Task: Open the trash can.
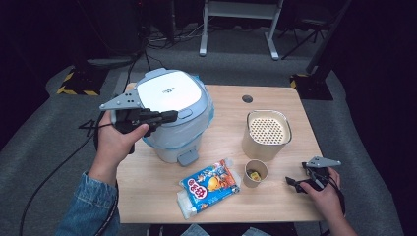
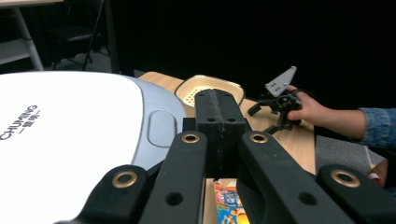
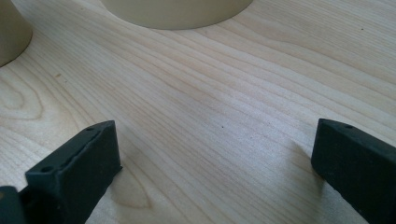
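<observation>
The cooker (image 1: 173,115) sits lid-down at the worktop's (image 1: 275,196) back left; I'd bring my closed, empty left tool (image 1: 169,116) squarely onto its lid button (image 1: 184,113); right tool (image 1: 295,183) rests open, empty.

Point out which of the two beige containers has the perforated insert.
The tall container behind the small paper cup: a holed insert sits in its top.
</observation>
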Tool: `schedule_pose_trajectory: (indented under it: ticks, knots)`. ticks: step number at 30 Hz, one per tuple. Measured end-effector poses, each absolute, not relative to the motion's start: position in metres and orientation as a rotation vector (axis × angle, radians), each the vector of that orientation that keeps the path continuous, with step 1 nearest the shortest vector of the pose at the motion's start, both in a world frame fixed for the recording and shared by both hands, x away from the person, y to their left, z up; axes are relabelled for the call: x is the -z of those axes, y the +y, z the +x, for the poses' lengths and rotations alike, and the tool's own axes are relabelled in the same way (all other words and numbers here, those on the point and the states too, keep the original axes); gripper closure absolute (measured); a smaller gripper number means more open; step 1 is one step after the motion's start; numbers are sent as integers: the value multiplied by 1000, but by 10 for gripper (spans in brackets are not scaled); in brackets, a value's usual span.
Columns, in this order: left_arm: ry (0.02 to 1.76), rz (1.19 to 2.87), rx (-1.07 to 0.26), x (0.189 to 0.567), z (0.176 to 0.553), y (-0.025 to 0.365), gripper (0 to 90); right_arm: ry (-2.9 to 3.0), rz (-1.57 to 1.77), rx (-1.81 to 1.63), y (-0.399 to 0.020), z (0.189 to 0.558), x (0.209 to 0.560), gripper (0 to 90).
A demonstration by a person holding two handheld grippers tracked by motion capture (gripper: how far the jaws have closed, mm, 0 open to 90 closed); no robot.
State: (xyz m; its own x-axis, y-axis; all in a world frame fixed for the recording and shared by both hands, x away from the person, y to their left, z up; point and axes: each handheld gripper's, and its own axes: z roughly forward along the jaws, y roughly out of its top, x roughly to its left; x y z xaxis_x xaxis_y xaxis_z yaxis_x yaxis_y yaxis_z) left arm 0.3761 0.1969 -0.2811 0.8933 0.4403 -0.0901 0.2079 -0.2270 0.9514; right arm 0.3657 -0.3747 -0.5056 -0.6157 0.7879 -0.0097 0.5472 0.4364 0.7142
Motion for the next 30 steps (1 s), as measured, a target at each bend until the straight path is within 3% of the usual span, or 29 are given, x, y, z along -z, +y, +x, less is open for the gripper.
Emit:
schedule_pose_trajectory:
  ticks: [30]
  knots:
    - [634, 1981, -359, 283, 394, 165, 900, 2351, 1141, -982, -375, 366, 506, 15]
